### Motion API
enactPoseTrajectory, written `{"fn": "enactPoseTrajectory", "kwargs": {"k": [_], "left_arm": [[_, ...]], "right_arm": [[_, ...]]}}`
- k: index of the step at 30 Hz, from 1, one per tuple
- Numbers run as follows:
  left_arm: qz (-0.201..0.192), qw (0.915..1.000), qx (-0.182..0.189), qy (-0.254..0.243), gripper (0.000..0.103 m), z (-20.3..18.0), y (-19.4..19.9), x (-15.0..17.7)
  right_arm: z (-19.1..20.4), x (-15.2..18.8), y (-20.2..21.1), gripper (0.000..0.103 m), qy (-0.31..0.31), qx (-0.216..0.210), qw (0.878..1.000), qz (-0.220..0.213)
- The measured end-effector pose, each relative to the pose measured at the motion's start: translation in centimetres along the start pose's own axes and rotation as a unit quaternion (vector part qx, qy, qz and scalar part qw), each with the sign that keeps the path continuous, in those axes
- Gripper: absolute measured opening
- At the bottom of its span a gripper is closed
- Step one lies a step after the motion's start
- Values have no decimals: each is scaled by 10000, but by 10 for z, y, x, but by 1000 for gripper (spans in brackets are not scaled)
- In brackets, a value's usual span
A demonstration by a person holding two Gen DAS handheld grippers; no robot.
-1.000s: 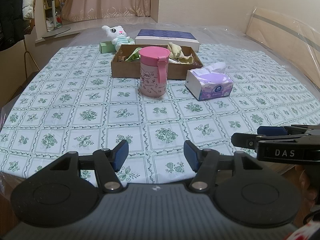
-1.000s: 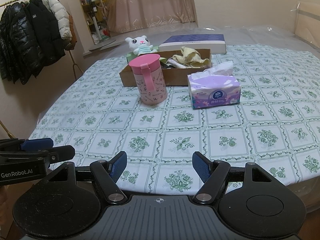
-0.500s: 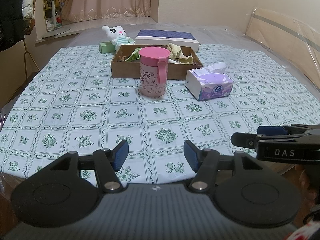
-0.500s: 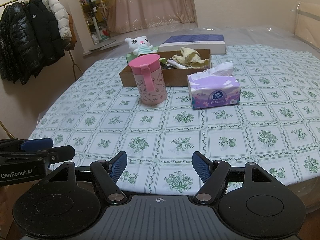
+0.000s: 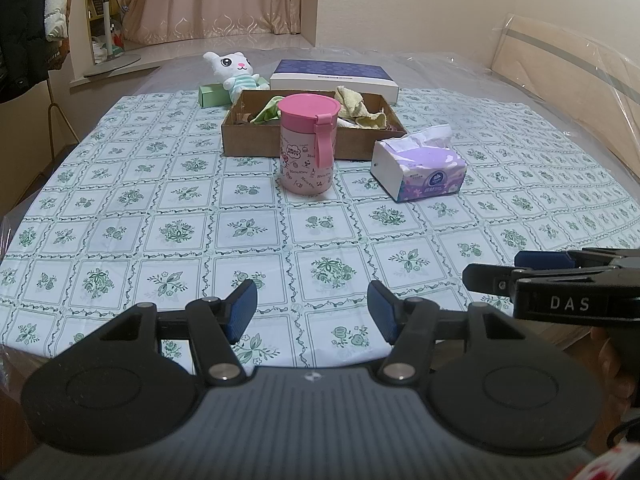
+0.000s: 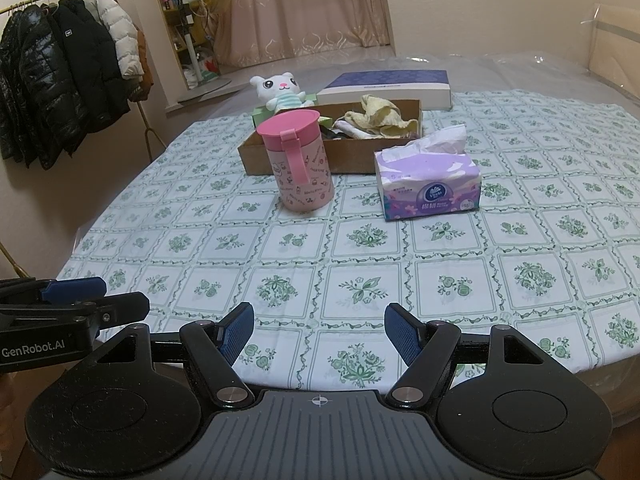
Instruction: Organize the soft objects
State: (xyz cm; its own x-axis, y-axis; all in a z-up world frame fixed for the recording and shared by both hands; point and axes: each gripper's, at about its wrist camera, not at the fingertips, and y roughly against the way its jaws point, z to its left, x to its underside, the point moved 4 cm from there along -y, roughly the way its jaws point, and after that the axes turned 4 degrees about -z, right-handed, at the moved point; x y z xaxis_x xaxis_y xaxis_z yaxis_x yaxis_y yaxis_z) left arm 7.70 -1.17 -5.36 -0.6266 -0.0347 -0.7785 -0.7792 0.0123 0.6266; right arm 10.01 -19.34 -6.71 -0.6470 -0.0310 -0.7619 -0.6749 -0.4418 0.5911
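A brown cardboard box [image 5: 256,142] [image 6: 352,158] at the far middle of the table holds crumpled yellow and green cloths [image 5: 360,110] [image 6: 380,118]. A white plush cat [image 5: 234,68] [image 6: 282,90] sits behind the box on its left. A purple tissue pack [image 5: 420,168] [image 6: 430,184] lies in front of the box on the right. My left gripper [image 5: 312,310] is open and empty above the table's near edge. My right gripper [image 6: 320,332] is open and empty beside it, and shows at the right of the left wrist view [image 5: 520,276].
A pink lidded cup [image 5: 308,144] [image 6: 298,160] stands in front of the box. A flat blue and white box [image 5: 334,76] [image 6: 392,86] and a small green box [image 5: 212,94] lie behind. A floral cloth covers the table [image 5: 160,220]. Coats [image 6: 60,76] hang at left.
Both views have shifted only slightly; both grippers stay open and empty and nothing on the table has moved.
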Motion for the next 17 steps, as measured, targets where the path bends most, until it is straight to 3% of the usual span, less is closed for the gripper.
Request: {"fn": "enactPoseTrajectory", "kwargs": {"k": [17], "left_arm": [[28,10000,4,32,61,0,-8,-3]], "right_arm": [[-3,-5,-1,72,-21,10,10000,12]]}}
